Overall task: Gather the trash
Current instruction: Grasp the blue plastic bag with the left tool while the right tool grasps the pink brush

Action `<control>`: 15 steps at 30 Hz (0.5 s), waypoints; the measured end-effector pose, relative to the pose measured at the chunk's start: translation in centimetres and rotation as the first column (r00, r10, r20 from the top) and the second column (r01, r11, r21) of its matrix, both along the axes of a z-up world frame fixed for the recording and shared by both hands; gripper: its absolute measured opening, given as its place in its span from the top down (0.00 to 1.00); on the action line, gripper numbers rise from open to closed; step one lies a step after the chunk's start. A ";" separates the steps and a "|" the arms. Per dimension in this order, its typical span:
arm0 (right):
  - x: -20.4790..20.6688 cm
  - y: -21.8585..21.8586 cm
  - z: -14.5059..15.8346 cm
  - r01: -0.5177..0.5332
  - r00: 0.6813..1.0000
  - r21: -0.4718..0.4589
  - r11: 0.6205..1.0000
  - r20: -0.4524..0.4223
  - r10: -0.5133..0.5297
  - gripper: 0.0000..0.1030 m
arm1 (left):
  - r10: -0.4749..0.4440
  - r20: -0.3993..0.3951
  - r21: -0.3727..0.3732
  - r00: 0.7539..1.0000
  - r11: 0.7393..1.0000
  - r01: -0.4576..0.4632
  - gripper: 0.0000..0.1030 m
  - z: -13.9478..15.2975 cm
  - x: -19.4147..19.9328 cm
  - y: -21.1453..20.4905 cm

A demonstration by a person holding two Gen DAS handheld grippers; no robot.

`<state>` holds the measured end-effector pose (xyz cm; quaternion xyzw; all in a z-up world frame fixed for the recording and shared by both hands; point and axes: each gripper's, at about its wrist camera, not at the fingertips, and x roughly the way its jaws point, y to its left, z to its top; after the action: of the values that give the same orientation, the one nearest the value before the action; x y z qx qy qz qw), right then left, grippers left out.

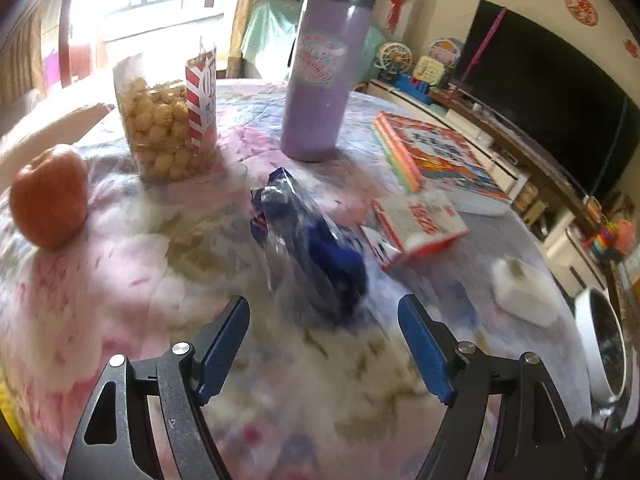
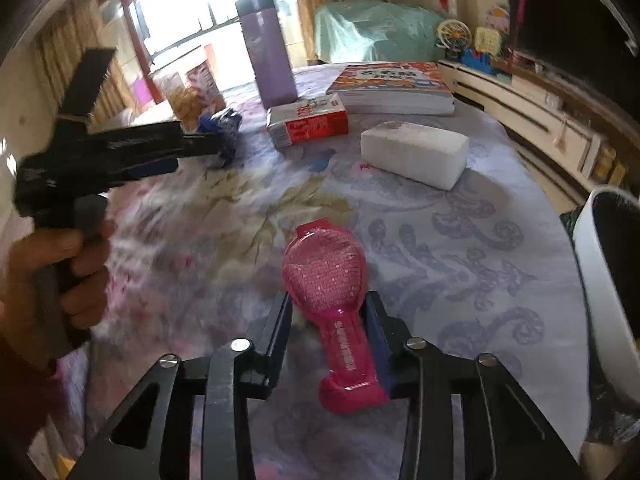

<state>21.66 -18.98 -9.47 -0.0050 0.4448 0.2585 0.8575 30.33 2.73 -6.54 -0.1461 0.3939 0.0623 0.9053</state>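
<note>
Left hand-held gripper (image 1: 324, 344) wide, blue wrapper (image 1: 312, 248) just beyond, long axis near-far; right hand-held gripper (image 2: 330, 320) holding pink packet (image 2: 332, 300).

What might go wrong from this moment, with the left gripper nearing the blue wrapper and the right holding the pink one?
1. The crinkled blue plastic wrapper lies beyond the open left gripper; closing now would probably miss it.
2. The tall lilac tumbler stands just behind; overshooting may topple it.
3. The glossy pink plastic package sits askew in the right gripper and may slip before reaching the white bin.
</note>
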 end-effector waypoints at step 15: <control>-0.5 -0.7 -0.1 0.138 0.990 0.088 0.987 -0.025 -0.136 0.68 | -0.119 0.005 -0.138 0.993 0.983 0.119 0.68 -2.1 -0.6 1.4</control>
<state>21.21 -19.70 -9.59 0.0665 0.4404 0.2188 0.8682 29.73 4.17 -8.64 -0.1842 0.4067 -0.0191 0.8946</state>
